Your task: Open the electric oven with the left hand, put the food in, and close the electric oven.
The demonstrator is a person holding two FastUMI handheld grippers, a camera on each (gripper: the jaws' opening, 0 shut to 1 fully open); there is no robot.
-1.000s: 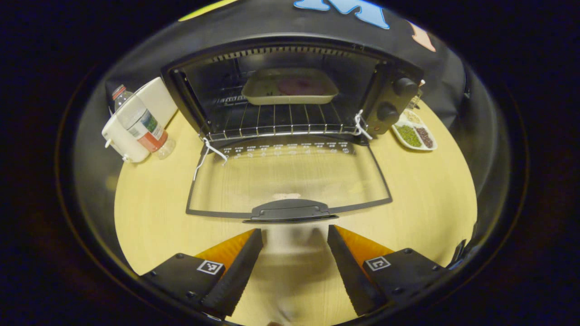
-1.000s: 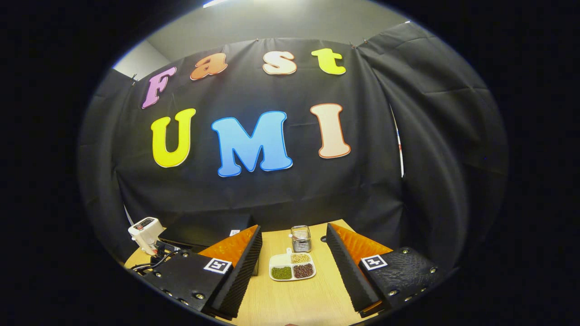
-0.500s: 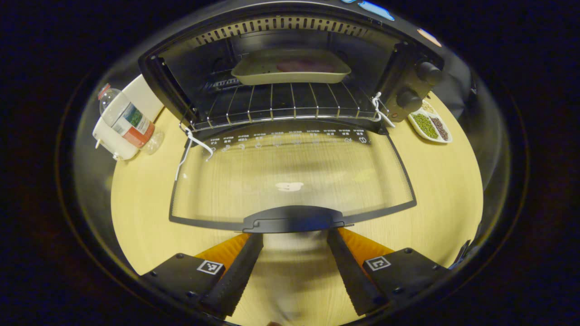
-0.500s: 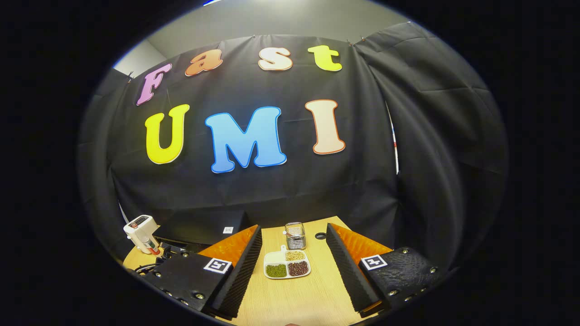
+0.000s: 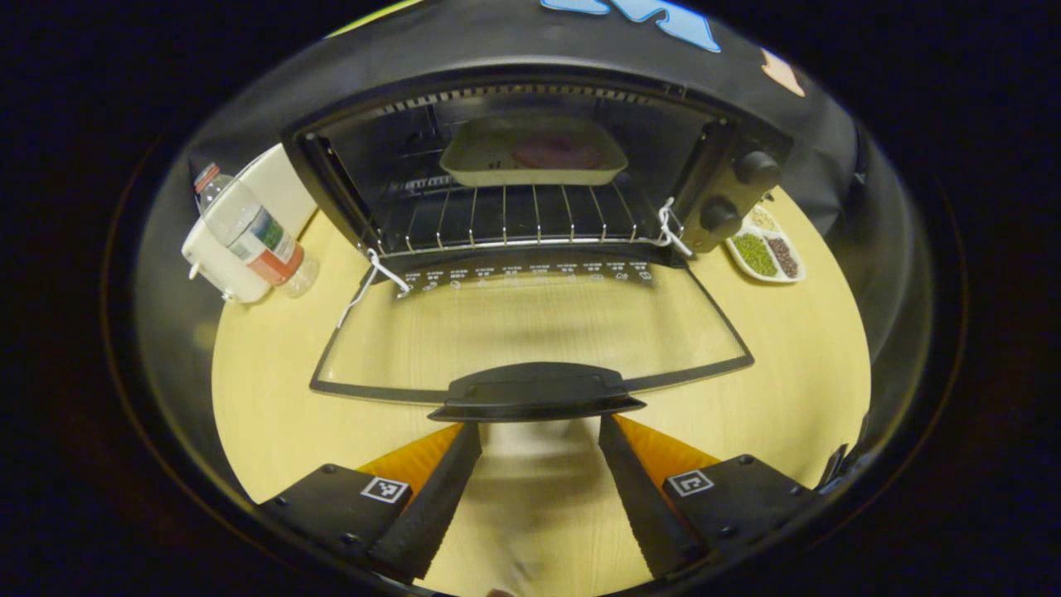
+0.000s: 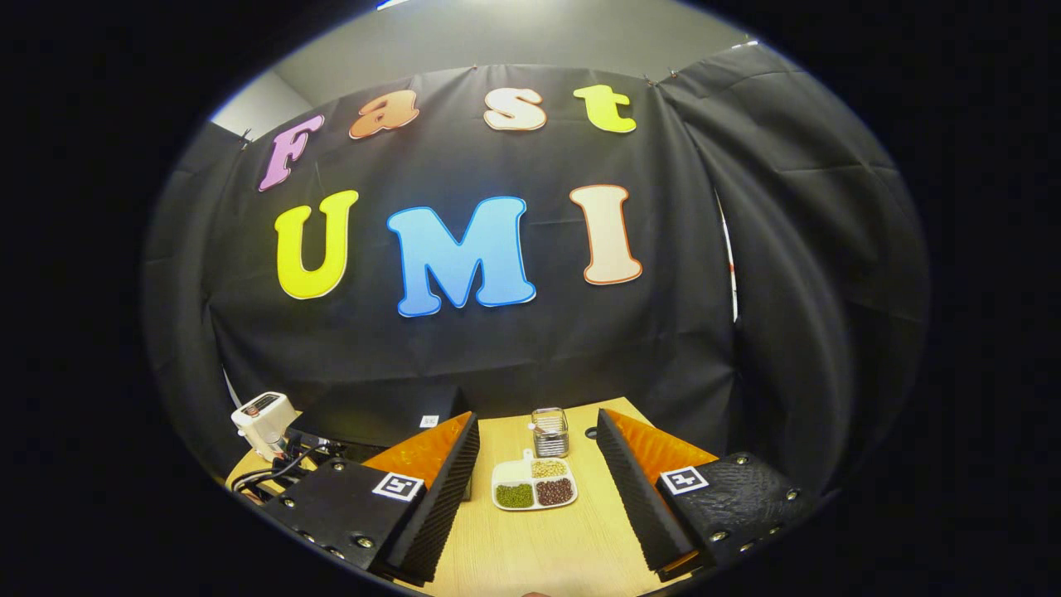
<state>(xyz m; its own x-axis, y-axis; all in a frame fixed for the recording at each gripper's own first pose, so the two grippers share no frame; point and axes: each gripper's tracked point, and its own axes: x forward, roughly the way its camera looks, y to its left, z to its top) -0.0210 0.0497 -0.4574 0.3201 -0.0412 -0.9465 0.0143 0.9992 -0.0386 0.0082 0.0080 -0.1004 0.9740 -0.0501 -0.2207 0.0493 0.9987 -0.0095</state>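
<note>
While the left gripper (image 5: 539, 473) sat with fingers spread and gripping nothing just short of the door handle (image 5: 536, 391), the electric oven (image 5: 530, 166) stood with its glass door (image 5: 530, 332) folded down, a tray of food (image 5: 533, 152) resting on the wire rack (image 5: 514, 220). Right gripper (image 6: 537, 489) also hung parted and empty above the table (image 6: 539, 547), facing a divided dish (image 6: 535, 487).

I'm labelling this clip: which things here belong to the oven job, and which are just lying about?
Job:
- electric oven, its door down
- door handle
- tray of food on the rack
- left claw, open

Lying about:
- water bottle
- divided bean dish
- small metal holder
</note>
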